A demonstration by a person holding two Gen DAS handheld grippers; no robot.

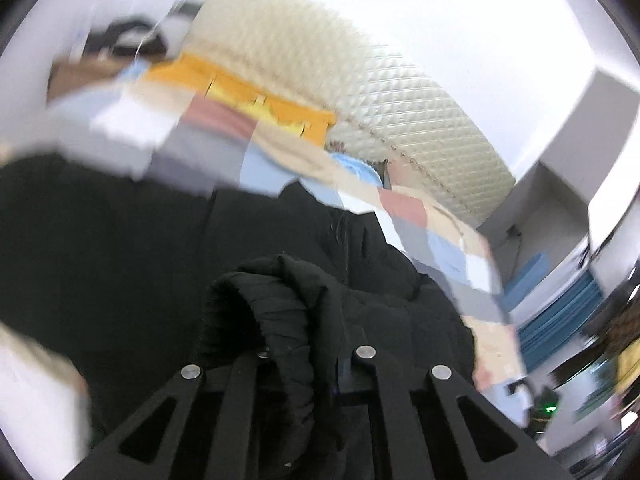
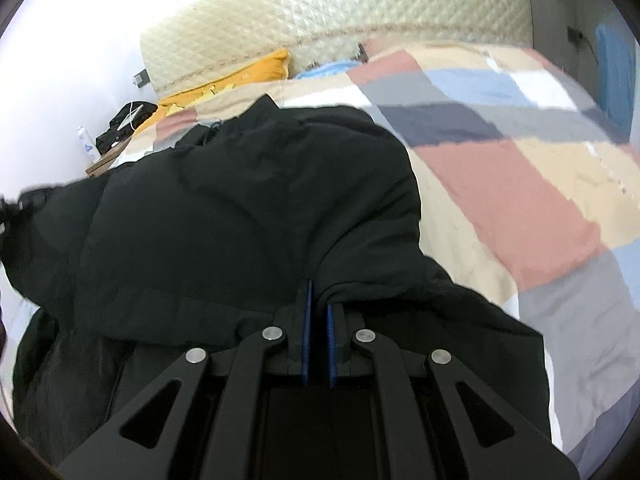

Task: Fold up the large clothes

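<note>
Left wrist: left gripper (image 1: pixel 308 360) clamped on elastic cuff (image 1: pixel 280 320) of black jacket (image 1: pixel 120 240), sleeve raised over patchwork quilt (image 1: pixel 440 248); likely mid-fold, needing carry across body. Right wrist: right gripper (image 2: pixel 318 320) pinched shut on jacket fabric, anchoring edge. Yellow pillow (image 2: pixel 248 72), quilted headboard (image 2: pixel 340 0) beyond; nothing blocking.

A patchwork quilt (image 2: pixel 520 168) is covering the bed. Against the quilted headboard (image 2: pixel 320 12), an orange pillow (image 2: pixel 256 70) is lying beside a blue one (image 2: pixel 328 69). Left of the headboard, a nightstand (image 2: pixel 105 162) is carrying a bottle (image 2: pixel 89 145) and a black bag (image 2: pixel 124 124).
</note>
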